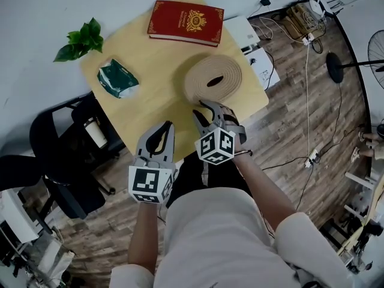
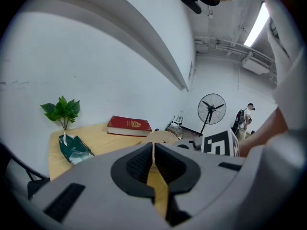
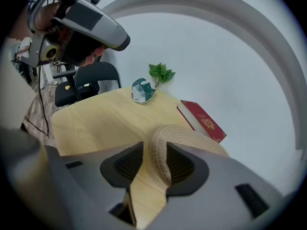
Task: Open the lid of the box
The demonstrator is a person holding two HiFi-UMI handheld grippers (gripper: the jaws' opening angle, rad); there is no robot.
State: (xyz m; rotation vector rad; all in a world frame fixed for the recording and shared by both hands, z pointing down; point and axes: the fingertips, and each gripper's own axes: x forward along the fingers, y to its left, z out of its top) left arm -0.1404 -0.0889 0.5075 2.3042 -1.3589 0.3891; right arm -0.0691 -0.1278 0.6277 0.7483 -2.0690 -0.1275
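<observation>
Right gripper [image 3: 152, 164]: fingers spread wide, clamping nothing. I see the ribbed rim of the woven coil [image 3: 160, 143] standing in the gap. It sits close to one pad, and I cannot say whether it touches.

Left gripper [image 2: 153, 150]: fingers clenched to a thin slit, with nothing between them. It hangs short of the surface's near edge, beside and behind the right fingers.

Woven coil: tan, round, with a dark oval hollow at its centre. It lies directly ahead of the right fingers on the pale wooden surface [image 1: 150, 101].

Hazards, as I judge them:
- The coil lies between the right fingers and the task's thing. Reaching straight ahead would shove it into the box, or off the surface's right edge.
- If I close now, I would grip the coil rim rather than any lid.
- The box is free-standing. If I lift the lid one-handed and do not pin the base, the whole box may tip or slide toward the far edge.

Red box [image 1: 186, 21]: it lies well beyond the coil at the far end of the surface, apart from both sets of fingers. It is book-shaped and lies flat and slightly skewed. The deep red cover has a gilt border and a central emblem, and the sides are pale. The lid looks shut, and I can make out no catch or hinge from here.

Off to the left of the fingers: green packet [image 1: 117, 78] and, farther out, the leafy plant [image 1: 81, 41].
</observation>
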